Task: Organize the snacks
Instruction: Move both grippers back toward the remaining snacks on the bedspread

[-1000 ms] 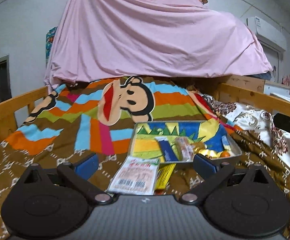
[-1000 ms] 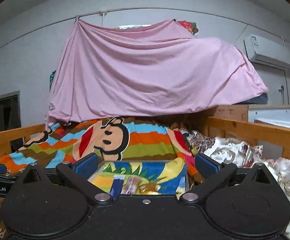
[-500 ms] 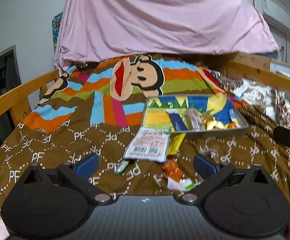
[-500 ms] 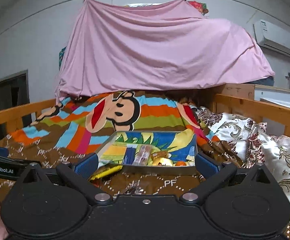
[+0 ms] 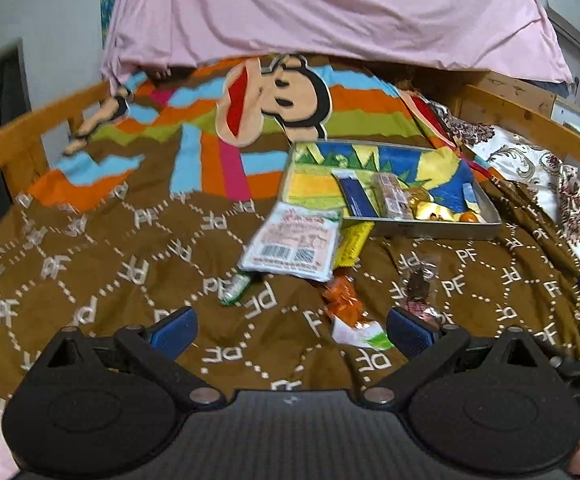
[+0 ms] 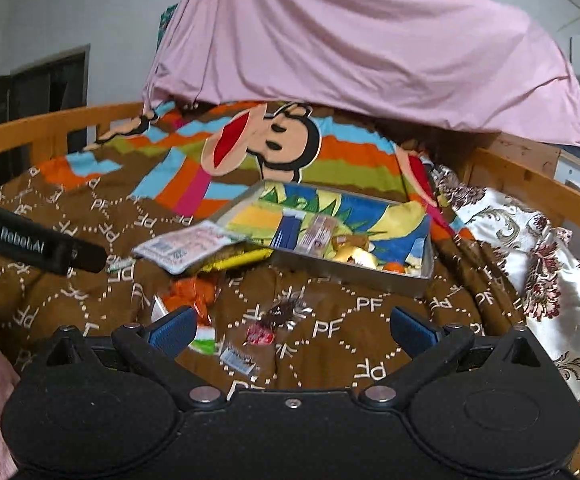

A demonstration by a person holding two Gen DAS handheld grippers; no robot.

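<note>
A metal tray [image 5: 442, 229] [image 6: 346, 272] with a colourful lining lies on the brown bedspread and holds a blue bar [image 5: 352, 198], a pink-wrapped bar [image 5: 392, 200] and gold candies [image 5: 426, 210]. In front of it lie a white-and-red packet [image 5: 294, 242] [image 6: 187, 246], a yellow packet [image 5: 352, 242], an orange wrapper [image 5: 344, 300] [image 6: 193, 292], a green stick [image 5: 235, 286] and dark clear-wrapped candies [image 5: 416, 284] [image 6: 281, 312]. My left gripper [image 5: 290, 330] is open and empty above the loose snacks. My right gripper [image 6: 292, 330] is open and empty too.
Wooden bed rails [image 5: 21, 132] [image 6: 538, 188] run along both sides. A pink sheet [image 5: 330, 12] hangs over the far end. A floral white quilt [image 6: 550, 264] is bunched at the right. A small blue-white wrapper [image 6: 239, 360] lies near the right gripper.
Both grippers have tilted downward and risen, so the loose snacks in front of the tray came into view. Both stay open and empty.
</note>
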